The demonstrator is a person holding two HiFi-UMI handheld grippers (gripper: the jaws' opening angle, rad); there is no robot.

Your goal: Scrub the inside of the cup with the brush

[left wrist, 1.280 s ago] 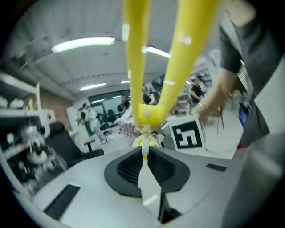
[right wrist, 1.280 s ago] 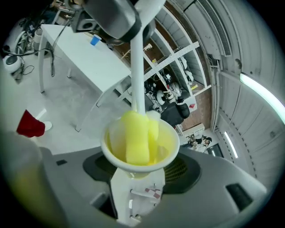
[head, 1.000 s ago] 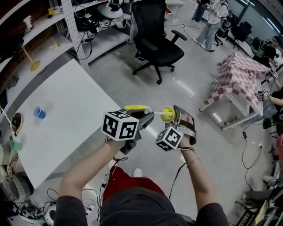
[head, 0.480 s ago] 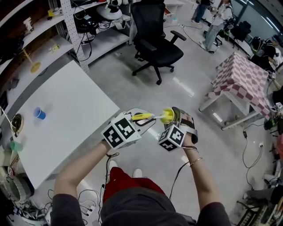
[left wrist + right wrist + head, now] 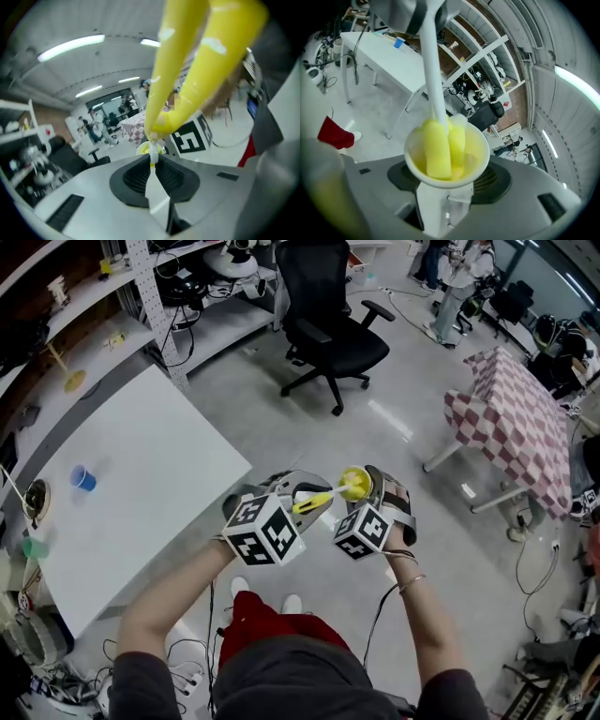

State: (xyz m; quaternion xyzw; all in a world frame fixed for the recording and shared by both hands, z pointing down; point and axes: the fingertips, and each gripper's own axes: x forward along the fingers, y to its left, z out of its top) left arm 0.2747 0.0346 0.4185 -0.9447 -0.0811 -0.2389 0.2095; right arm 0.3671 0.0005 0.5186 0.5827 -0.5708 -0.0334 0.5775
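Brush (image 5: 312,501) clenched in left gripper (image 5: 152,165), long axis pointing right, sponge head inside cup (image 5: 479,140) grasped by right gripper (image 5: 445,188).

The head view looks steeply down from above, with the white table (image 5: 141,484) at left and the checked table (image 5: 516,418) far right. The left gripper view faces right and upward toward that checked table, the brush (image 5: 187,70) almost against its lens. The right gripper view faces left toward the white table, close on the cup (image 5: 477,143). All three views share the cup.
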